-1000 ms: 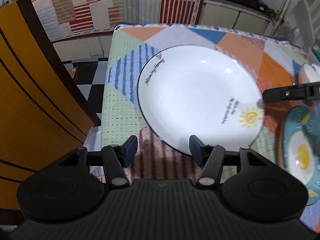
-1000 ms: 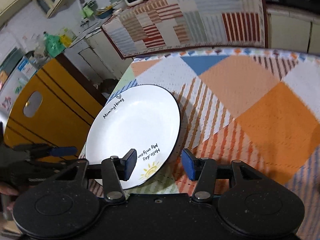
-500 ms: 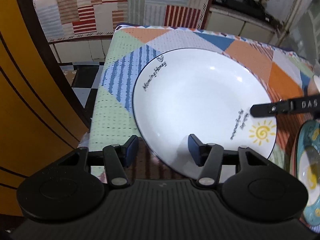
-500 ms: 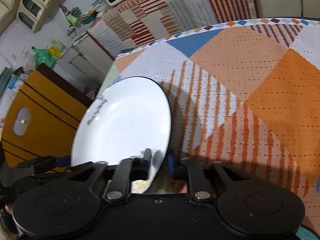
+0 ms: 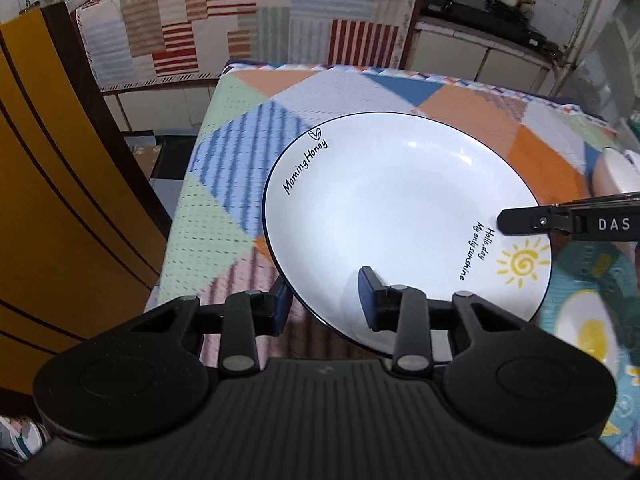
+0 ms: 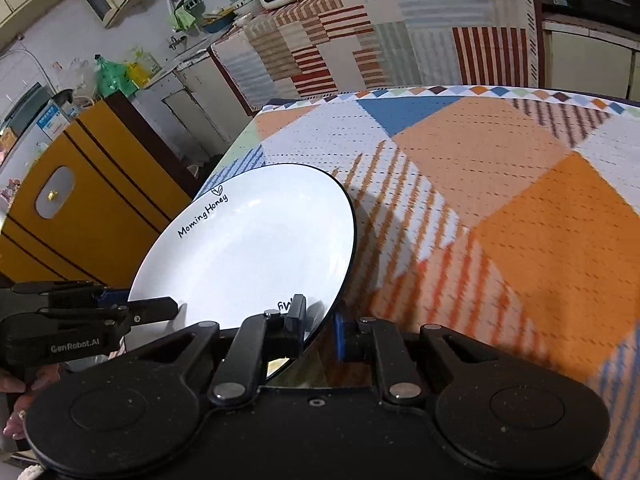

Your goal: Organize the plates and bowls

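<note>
The round, glossy white plate with its thin dark rim is tilted above the woven patchwork cloth on the desk, its edge clamped by the right gripper, while the left gripper straddles its near rim, jaws apart.

The white plate, dark-rimmed with "Morning Honey" lettering and a yellow sun, sits tilted above the patchwork tablecloth.
</note>
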The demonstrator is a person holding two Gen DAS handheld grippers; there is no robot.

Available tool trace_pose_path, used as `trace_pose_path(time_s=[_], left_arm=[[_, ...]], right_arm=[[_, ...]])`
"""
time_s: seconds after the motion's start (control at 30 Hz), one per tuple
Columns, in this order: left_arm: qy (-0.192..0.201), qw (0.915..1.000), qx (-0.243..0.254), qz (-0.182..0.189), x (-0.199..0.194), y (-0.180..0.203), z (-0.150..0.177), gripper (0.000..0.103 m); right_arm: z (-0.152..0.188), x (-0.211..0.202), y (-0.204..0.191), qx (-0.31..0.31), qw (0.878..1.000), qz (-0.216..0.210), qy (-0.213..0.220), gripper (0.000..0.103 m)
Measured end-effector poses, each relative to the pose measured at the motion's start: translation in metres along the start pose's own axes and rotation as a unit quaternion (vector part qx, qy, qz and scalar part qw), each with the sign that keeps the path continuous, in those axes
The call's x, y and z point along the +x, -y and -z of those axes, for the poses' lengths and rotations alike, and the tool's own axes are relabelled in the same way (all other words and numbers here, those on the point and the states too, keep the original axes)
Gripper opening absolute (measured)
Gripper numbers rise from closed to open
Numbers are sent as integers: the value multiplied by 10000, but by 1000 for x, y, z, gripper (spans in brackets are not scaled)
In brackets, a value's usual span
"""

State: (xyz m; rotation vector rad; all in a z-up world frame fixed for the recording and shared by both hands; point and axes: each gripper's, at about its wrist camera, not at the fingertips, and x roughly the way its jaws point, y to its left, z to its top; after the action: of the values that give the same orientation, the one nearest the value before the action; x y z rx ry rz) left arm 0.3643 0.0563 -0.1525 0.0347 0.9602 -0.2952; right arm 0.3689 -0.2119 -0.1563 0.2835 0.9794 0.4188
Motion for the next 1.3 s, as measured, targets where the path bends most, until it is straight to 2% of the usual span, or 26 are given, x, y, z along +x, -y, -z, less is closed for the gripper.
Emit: trace_pose_path(time_s=[0.13, 0.3, 0.43, 0.63, 0.87, 1.03, 1.2, 1.3], left_arm=[[118, 9999, -9, 79, -25, 18, 2, 34], [81, 9992, 73, 383, -50, 41, 6, 34], [91, 9983, 214, 529, -67, 64, 15, 34], [-97, 9956, 323, 876, -80, 90, 36, 34], [-469, 9915, 528, 1096, -77, 113, 55, 34], [-626, 9895, 681, 1113, -73, 126, 61, 34], [-1000, 9872, 574, 1102, -61, 129, 59, 34], [-1097, 9862, 568, 1103, -56, 131, 60, 34]], right_arm=[[7, -33, -5, -250, 9995, 77, 175, 19], [17, -78, -8, -478, 9983, 196, 264, 19], [28, -111, -3, -480, 9978, 255, 369, 19], [55, -148, 5, -358, 9978, 430, 346, 19], [92, -164, 18, -146, 9979, 560, 278, 19], [111, -167, 32, 114, 9979, 576, 264, 19], [122, -165, 39, 218, 9975, 654, 174, 20], [127, -162, 38, 106, 9970, 751, 161, 20]])
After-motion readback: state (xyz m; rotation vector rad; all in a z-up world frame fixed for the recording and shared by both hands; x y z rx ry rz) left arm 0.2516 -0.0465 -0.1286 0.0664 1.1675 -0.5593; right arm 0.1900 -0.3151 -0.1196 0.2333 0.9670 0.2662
